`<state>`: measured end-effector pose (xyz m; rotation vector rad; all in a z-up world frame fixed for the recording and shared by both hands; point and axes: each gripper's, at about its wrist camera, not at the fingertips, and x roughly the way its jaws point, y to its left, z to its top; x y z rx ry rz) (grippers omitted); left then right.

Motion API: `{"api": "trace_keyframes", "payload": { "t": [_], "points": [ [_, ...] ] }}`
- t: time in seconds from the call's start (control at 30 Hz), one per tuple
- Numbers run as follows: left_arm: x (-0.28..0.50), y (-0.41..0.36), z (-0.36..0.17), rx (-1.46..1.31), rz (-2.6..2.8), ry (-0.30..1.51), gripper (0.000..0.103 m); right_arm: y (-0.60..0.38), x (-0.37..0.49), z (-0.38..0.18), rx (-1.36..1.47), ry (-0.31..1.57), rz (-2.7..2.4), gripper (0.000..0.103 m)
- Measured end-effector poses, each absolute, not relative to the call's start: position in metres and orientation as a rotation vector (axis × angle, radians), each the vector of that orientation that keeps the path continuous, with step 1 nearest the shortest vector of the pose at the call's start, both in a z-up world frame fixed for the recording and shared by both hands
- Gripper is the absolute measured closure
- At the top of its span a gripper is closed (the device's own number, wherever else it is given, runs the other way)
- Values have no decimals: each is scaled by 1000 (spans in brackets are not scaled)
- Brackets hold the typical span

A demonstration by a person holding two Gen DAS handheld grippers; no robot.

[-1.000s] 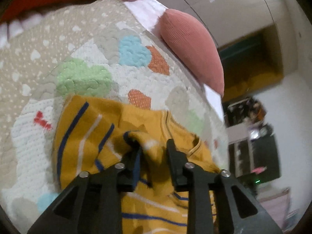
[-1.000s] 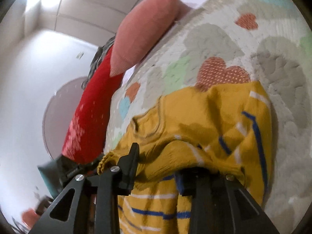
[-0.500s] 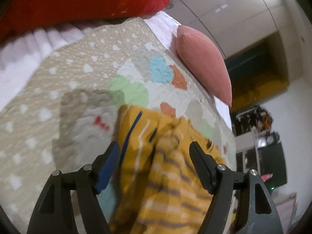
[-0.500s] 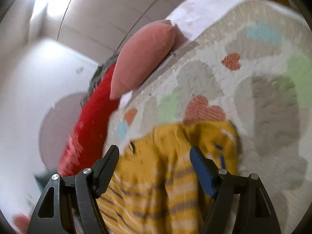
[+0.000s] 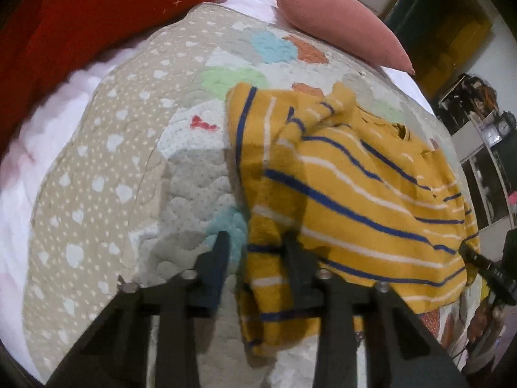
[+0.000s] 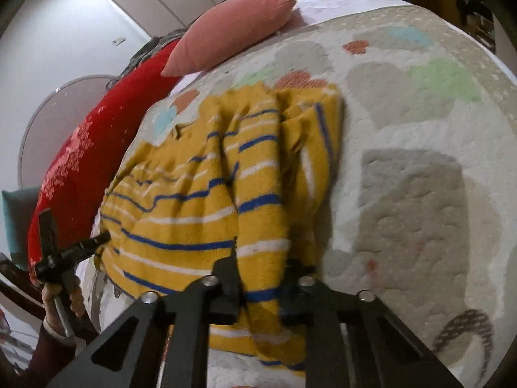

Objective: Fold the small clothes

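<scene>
Soft bed quilt (image 5: 106, 174) with hearts and clouds underneath everything, red blanket (image 5: 80, 16) and pink pillow (image 5: 339, 22) far ahead of the claws. Yellow striped shirt (image 5: 355, 194) lying bunched on the quilt, partly folded, sleeves tucked in toward the middle. Left claw (image 5: 253, 252) low at the near hem, fingers a little apart with the shirt's edge between them; likely closing in to grab that corner, but cannot tell if really pinching yet. Right claw (image 6: 261, 274) at the other near corner of the shirt (image 6: 200, 194), fingers close on both sides of the cloth, looks like pinching the hem, though blurry. Both claws at the bottom edge, probably so the hem can be lifted up and laid forward over the top half for the next fold. Other claw seen off to the side in each view, at the far corner of the hem. No words or labels to read anywhere; only stripes on the shirt and shapes on the quilt (image 6: 420, 194).
</scene>
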<state>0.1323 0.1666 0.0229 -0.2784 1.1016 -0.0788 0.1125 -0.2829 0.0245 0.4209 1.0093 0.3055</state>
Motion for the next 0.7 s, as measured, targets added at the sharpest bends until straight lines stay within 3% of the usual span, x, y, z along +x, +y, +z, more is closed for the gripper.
{"api": "trace_keyframes", "payload": {
  "t": [0.2, 0.33, 0.4, 0.57, 0.7],
  "points": [
    [120, 163, 41, -135, 25, 1039, 70, -308, 116, 26, 337, 1018, 146, 93],
    [99, 180, 47, -189, 36, 1017, 64, -318, 104, 35, 357, 991, 114, 76],
    [80, 187, 57, -176, 82, 974, 63, -318, 98, 43, 362, 975, 103, 74],
    [36, 190, 82, -188, 110, 860, 47, -309, 82, 74, 302, 910, 66, 73],
    [-2, 182, 97, -184, 132, 764, 34, -285, 73, 101, 258, 843, 81, 66]
  ]
}}
